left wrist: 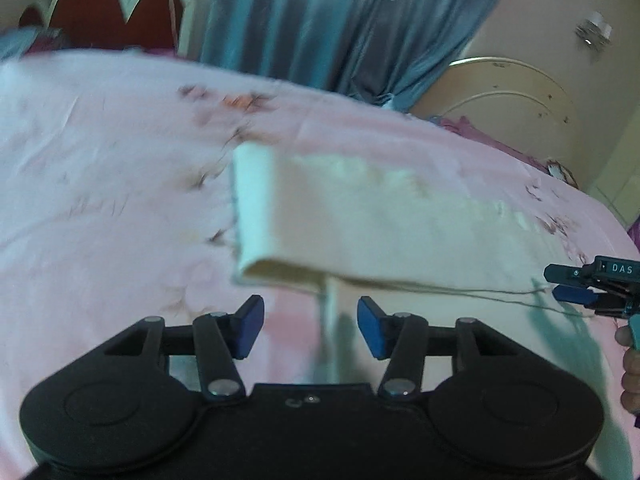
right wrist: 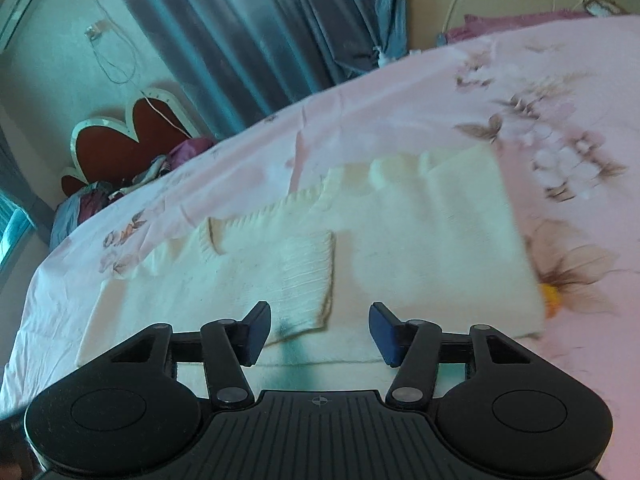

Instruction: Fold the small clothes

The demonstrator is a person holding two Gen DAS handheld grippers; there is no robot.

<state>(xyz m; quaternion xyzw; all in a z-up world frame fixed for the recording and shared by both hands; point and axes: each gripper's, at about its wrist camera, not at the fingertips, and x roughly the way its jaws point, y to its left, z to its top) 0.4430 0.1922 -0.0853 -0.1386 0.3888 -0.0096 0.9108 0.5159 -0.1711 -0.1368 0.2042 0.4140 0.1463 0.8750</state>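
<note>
On the bed [right wrist: 360, 92], under a pink flowered sheet [left wrist: 100, 140]: one cream sweater [right wrist: 420, 232], folded, lying flat near the middle. Two hand-held grippers in all. Left hand-held gripper [left wrist: 310, 328] part open, nothing between its blue pads, hovering just short of the sweater's near fold. Right hand-held gripper [right wrist: 320, 334] likewise part open and empty, poised over the sweater's near edge beside one ribbed cuff [right wrist: 306, 280]; also seen at the right border of the left wrist view, cut off there, with part of a hand [left wrist: 631, 364] behind it. One blue curtain [left wrist: 340, 24] and one red scalloped headboard [left wrist: 108, 12] beyond the bed. Much smeared by blur: sheet pattern, sweater's knit, a thin dark thread [left wrist: 480, 292] trailing from the sweater's near edge. Clutter [right wrist: 120, 184] at the far bed edge hard to make out. Bare sheet left and right of the sweater.
</note>
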